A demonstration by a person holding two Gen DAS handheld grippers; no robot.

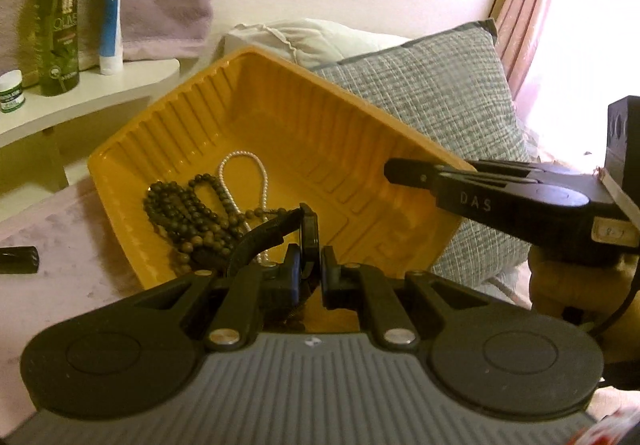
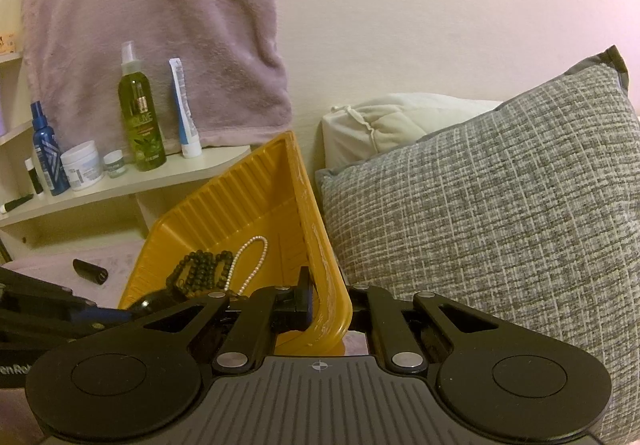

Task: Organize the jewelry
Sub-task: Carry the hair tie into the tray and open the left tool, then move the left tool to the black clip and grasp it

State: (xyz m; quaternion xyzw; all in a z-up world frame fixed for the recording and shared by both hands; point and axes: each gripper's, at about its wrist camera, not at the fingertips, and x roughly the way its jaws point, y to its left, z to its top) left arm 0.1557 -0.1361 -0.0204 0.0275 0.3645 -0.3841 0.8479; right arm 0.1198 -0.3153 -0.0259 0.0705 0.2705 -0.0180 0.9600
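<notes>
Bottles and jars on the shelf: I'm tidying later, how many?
7: blue bottle, small dark-capped bottle, big jar, small jar, green bottle, tube, dark stick. Others may be hidden.

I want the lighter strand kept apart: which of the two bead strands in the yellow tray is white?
The pearl strand, a thin loop of small white beads. The other, the dark bead strand, is a bunched heap of larger brown-black beads beside it in the yellow tray.

Cream wall (image 2: 420, 25) behind. Curved off-white shelf (image 2: 168, 175) at left, crowded with toiletries: green spray bottle (image 2: 140, 117), blue tube (image 2: 184, 113), small jars. Mauve fleece blanket (image 2: 160, 25) hanging above. Grey woven cushion (image 2: 500, 213) at right, white pillow (image 2: 400, 125) behind. Pink curtain (image 1: 528, 17), bright daylight alongside.
</notes>
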